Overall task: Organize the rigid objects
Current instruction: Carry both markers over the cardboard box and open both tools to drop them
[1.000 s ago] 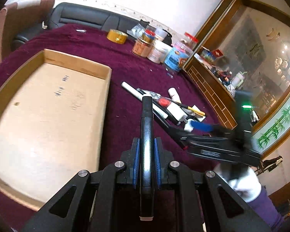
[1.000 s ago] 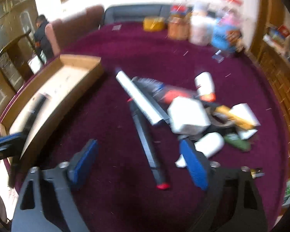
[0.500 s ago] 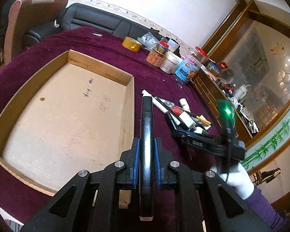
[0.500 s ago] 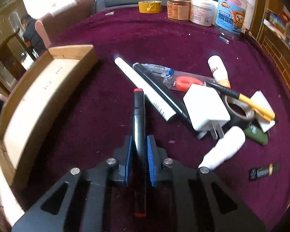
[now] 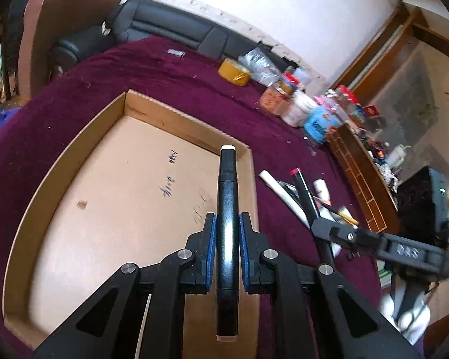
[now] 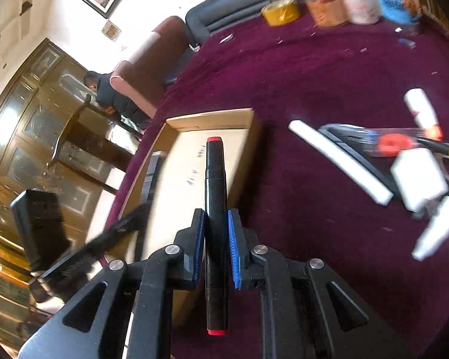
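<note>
My left gripper is shut on a black marker with white ends, held over the right part of a shallow cardboard tray. My right gripper is shut on a black marker with red ends, held above the near right edge of the same tray. The right gripper also shows in the left wrist view, to the right of the tray with its red-tipped marker. The left gripper's body shows blurred in the right wrist view.
A pile of loose items lies on the maroon cloth right of the tray: a white tube, a white charger block, a white bottle, a red-handled tool. Jars and a tape roll stand at the far edge.
The right gripper closed on the red-ended marker, lifted it off the cloth and carried it left toward the tray. The left gripper, still holding its marker, moved over the tray.
</note>
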The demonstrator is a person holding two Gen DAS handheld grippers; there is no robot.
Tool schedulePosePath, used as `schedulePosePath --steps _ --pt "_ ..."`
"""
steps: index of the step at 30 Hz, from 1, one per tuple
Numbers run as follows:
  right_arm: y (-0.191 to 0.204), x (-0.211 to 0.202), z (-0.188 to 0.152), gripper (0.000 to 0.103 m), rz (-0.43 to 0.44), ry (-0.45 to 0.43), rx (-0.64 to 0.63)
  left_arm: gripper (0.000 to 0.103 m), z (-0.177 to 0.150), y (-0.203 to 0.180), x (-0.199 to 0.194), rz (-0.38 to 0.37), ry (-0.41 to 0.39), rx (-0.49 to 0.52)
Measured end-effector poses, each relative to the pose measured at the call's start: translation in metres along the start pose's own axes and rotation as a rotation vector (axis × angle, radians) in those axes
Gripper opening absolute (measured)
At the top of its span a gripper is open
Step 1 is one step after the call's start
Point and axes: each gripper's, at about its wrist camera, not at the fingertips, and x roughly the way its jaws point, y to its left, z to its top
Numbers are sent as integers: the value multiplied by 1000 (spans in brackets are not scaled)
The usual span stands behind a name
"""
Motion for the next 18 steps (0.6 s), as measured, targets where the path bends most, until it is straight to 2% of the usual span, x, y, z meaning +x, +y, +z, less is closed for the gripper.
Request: schedulePosePath --steps 7,13,15,18 --pt "11 57 28 13 -103 39 18 11 25 18 52 29 79 -55" --pt "16 74 40 13 -165 52 4 12 32 22 67 32 94 -70" --pt "15 75 42 13 -179 47 0 14 33 25 69 39 92 -80" --pt "14 74 48 14 -214 28 -5 27 34 30 70 33 94 -107"
